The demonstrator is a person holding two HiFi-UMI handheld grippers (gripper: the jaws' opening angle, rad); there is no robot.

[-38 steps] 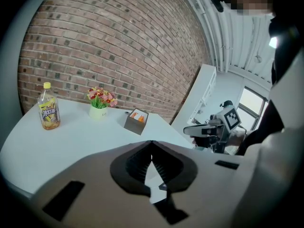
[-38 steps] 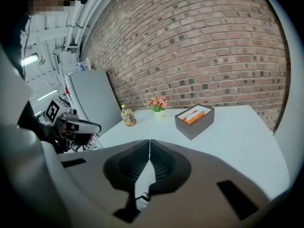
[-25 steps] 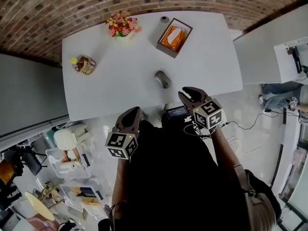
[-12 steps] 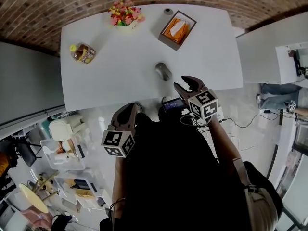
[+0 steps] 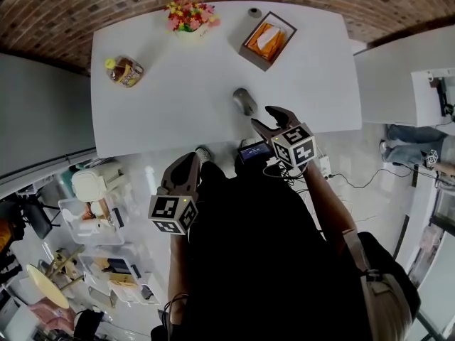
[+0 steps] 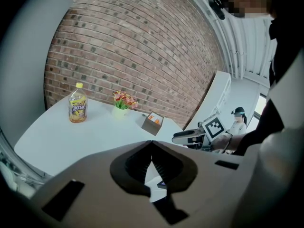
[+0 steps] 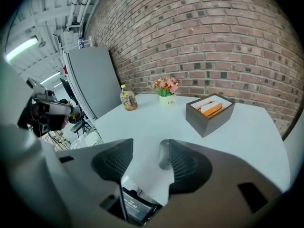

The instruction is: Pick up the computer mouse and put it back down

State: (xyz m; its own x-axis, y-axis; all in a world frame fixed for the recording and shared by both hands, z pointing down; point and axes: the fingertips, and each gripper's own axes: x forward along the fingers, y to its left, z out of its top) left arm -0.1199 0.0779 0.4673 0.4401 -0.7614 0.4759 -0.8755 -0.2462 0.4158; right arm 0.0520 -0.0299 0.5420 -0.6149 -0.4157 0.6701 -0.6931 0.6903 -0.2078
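The computer mouse (image 5: 244, 101) lies on the white table (image 5: 163, 112) near its front edge, well apart from the tissue box (image 5: 268, 40), the flowers (image 5: 190, 13) and the bottle (image 5: 126, 72). The right gripper (image 5: 263, 117) hangs just short of it, jaws spread and opening (the pads press on nothing; the mouse shows ahead, by one jaw's tip). The left gripper (image 5: 188, 165) sits off the table's edge, jaws pressed together on nothing.

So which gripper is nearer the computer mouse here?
Right. The right gripper hangs just short of the computer mouse, jaws opening with nothing between them. The left gripper is back off the table edge, farther away.
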